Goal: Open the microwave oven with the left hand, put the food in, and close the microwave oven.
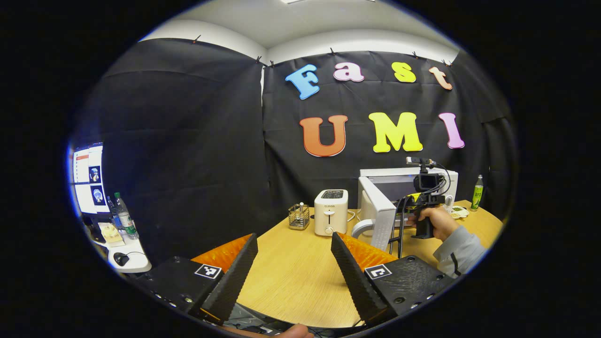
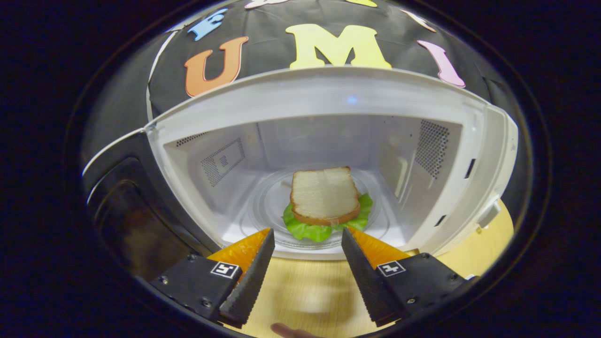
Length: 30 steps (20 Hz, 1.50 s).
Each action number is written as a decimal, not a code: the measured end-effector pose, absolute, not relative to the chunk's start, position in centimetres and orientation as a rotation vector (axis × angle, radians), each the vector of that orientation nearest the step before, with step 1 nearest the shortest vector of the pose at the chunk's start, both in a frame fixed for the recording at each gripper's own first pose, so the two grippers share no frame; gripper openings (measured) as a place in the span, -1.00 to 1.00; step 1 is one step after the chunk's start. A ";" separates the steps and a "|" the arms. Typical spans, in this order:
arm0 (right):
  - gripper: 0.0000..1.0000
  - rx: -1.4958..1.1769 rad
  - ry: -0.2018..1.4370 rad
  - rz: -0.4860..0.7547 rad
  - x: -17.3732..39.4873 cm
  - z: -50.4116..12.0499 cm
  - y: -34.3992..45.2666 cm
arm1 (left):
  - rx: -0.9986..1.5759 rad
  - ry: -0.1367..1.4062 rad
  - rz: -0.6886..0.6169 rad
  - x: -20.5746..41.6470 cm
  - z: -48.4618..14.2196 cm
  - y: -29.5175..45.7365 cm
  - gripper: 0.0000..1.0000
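Looking good: sandwich (image 2: 324, 199) sits on the turntable inside the open microwave (image 2: 328, 94), right gripper (image 2: 307, 241) spread wide, empty. Left gripper (image 1: 293, 244) wide too; swing door (image 1: 375, 213) shut gently, clear of the right one.

the white boxy microwave oven (image 2: 328, 94) has a pale grey cavity with dotted vent patches, and its open door (image 2: 127, 206) is glossy black inside. the sandwich (image 2: 324, 195) shows off-white bread with a brown crust over bright green lettuce. the round wooden table (image 1: 300, 267) is light tan; the cream toaster (image 1: 331, 211) has a dark top.
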State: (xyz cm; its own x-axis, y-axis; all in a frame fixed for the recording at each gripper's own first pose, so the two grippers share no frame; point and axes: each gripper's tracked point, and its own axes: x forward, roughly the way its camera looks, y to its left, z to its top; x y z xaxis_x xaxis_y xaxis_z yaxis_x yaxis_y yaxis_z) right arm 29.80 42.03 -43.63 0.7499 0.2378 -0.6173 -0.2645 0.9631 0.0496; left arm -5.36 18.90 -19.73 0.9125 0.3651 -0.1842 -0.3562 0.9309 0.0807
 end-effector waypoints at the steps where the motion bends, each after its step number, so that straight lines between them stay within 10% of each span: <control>1: 0.84 -0.025 0.662 0.284 28.8 -42.9 41.7 | 0.037 0.193 0.353 -5.4 -19.7 18.7 0.89; 5: 0.84 -0.010 0.584 0.304 23.2 -39.2 39.1 | 0.003 0.171 0.301 -5.1 -20.1 18.7 0.83; 15: 0.83 0.025 0.351 0.383 11.4 -27.4 30.9 | -0.018 0.152 0.229 -4.5 -21.7 18.9 -1.00; 30: 0.83 0.008 0.175 0.384 3.3 -17.9 19.8 | -0.020 0.188 0.061 4.3 -28.1 13.5 -1.00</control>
